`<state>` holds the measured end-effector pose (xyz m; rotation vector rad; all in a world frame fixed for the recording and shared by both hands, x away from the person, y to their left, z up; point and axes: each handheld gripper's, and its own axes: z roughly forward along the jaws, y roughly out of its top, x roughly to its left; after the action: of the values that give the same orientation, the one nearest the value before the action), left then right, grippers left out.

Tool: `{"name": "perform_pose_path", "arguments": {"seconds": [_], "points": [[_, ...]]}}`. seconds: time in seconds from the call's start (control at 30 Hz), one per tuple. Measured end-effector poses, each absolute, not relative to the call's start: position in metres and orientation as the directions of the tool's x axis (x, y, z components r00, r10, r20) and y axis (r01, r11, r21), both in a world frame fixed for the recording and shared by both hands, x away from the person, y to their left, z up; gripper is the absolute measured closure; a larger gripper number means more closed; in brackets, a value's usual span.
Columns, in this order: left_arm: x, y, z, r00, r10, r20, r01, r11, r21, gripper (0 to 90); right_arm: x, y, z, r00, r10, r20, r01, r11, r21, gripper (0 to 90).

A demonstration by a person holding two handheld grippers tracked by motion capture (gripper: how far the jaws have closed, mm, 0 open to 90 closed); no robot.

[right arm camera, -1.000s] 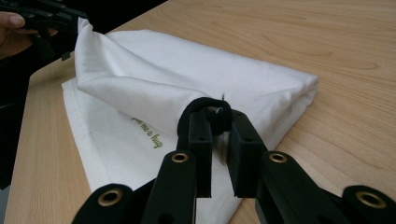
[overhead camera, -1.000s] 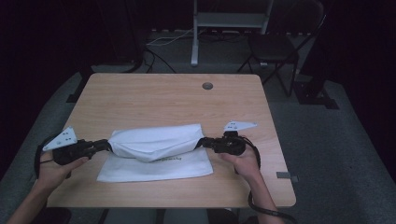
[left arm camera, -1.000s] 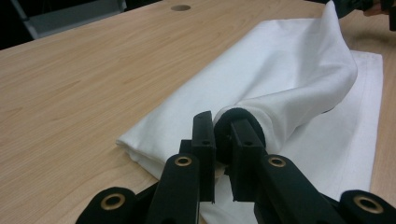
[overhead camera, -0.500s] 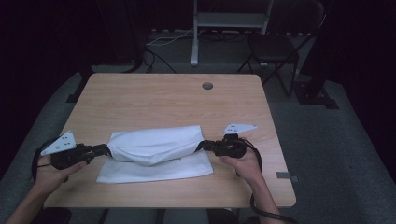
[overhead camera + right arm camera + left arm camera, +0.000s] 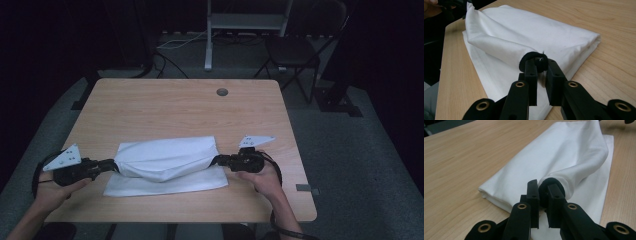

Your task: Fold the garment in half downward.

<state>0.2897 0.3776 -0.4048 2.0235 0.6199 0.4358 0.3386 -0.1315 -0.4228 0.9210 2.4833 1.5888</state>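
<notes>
A white cloth (image 5: pixel 165 160) lies folded on the wooden table (image 5: pixel 170 107), its upper layer lifted and stretched between both grippers. My left gripper (image 5: pixel 111 165) is shut on the cloth's left corner; in the left gripper view the jaws pinch the bunched cloth (image 5: pixel 564 157) at the left gripper's tips (image 5: pixel 543 187). My right gripper (image 5: pixel 218 160) is shut on the right corner, and in the right gripper view the cloth (image 5: pixel 524 35) is clamped at the right gripper's tips (image 5: pixel 539 62). The lower layer rests flat on the table toward the front edge.
A round cable hole (image 5: pixel 222 92) sits near the table's far edge. A dark chair (image 5: pixel 300 47) and a metal stand (image 5: pixel 247 25) are on the floor beyond the table. Cables (image 5: pixel 170 50) lie on the floor there.
Both grippers have kept their hold on the cloth's corners. The left gripper has eased slightly toward the front edge, and the lifted fold has come a little nearer with it.
</notes>
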Motion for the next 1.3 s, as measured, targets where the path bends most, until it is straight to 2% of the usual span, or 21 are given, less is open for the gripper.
{"name": "perform_pose_path", "arguments": {"seconds": [1.07,1.3], "points": [[0.275,0.382,-0.424,0.829,0.559,0.023,0.288,-0.461,0.84,82.2,0.329,-0.127,-0.431,-0.866,0.437,0.242,0.439,0.433,0.787,80.7],[0.274,0.384,-0.425,0.834,0.551,-0.029,0.312,-0.428,0.848,79.6,0.328,-0.128,-0.433,-0.879,0.412,0.239,0.431,0.473,0.769,79.7]]}}
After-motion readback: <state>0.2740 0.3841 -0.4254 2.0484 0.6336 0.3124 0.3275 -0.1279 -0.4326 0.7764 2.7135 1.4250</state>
